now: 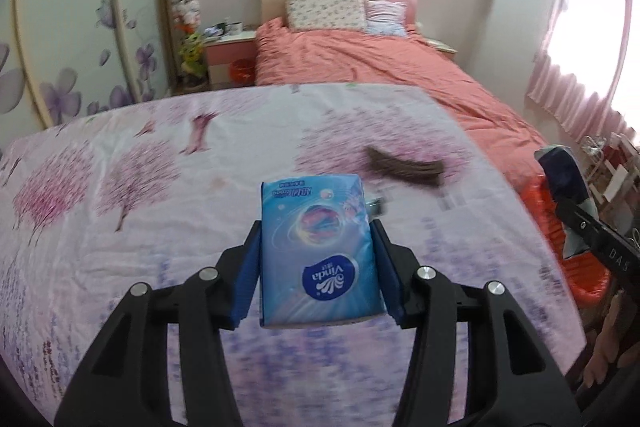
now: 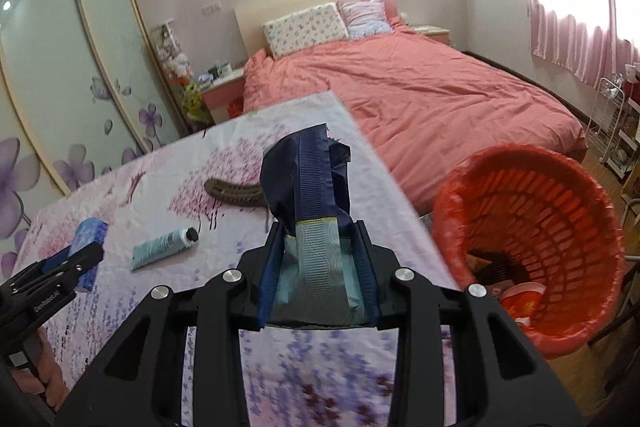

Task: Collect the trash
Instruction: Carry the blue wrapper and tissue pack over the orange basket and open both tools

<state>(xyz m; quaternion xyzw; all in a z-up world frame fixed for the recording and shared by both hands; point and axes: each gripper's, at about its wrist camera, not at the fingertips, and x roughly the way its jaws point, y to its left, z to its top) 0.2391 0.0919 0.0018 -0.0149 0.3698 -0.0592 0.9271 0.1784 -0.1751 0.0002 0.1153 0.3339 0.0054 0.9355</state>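
Left claw [image 1: 318, 227]: I am gripping a tissue pack [image 1: 318, 251].
Right claw [image 2: 318, 233]: I am clamping a dark wrapper [image 2: 308, 179], possibly a snack bag.
Basket [image 2: 592, 195]: standing beside the table [image 2: 120, 195].

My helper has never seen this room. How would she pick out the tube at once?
Start at the floral cloth before the pink bed. The tube lies flat there, left of the brown comb. It alone is pale teal with a black cap.
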